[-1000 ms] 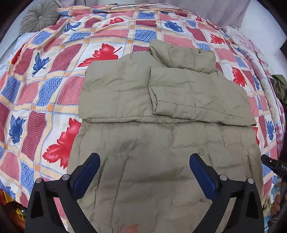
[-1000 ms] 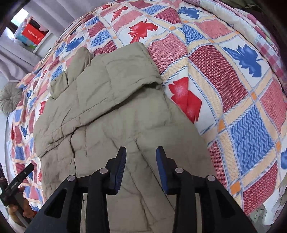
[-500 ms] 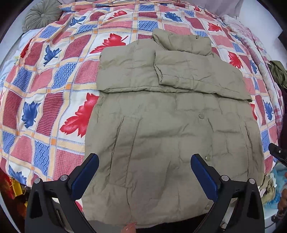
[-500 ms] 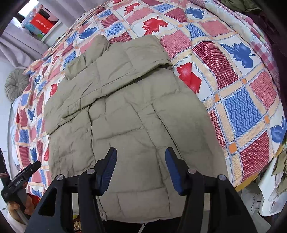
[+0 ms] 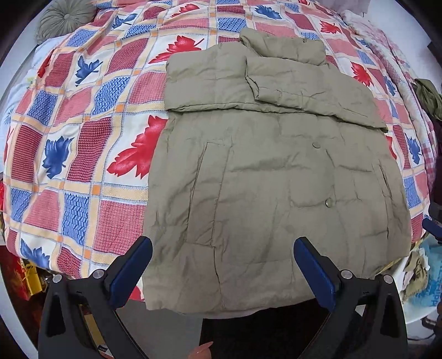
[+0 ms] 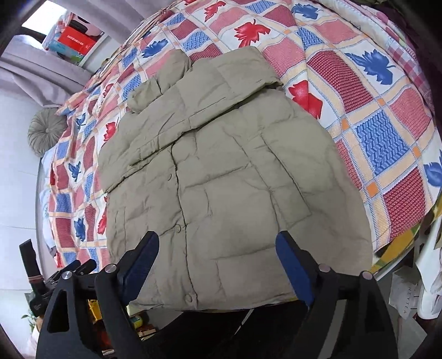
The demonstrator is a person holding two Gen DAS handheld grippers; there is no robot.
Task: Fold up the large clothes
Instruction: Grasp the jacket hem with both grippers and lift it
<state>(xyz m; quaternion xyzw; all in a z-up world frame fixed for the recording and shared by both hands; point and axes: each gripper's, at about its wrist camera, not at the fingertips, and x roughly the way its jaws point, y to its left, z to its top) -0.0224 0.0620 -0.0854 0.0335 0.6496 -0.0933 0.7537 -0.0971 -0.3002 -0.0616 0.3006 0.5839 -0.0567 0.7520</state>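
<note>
A khaki padded jacket (image 5: 270,176) lies flat on the bed, both sleeves folded across the chest and the collar at the far end. Its hem hangs at the bed's near edge. It also shows in the right wrist view (image 6: 221,176). My left gripper (image 5: 222,259) is open and empty, held above the hem on the jacket's left half. My right gripper (image 6: 216,255) is open and empty, above the hem on the right half. The left gripper's body (image 6: 63,272) shows at the lower left of the right wrist view.
A quilt (image 5: 83,132) with red and blue leaf squares covers the bed. A round grey-green cushion (image 5: 65,20) lies at the far left corner. Olive cloth (image 5: 429,96) sits at the right edge. Clutter fills the floor below the bed's edge (image 6: 408,290).
Both grippers have pulled back from over the jacket toward its hem at the bed's near edge. The right gripper's jaws have opened from a narrow gap to wide.
</note>
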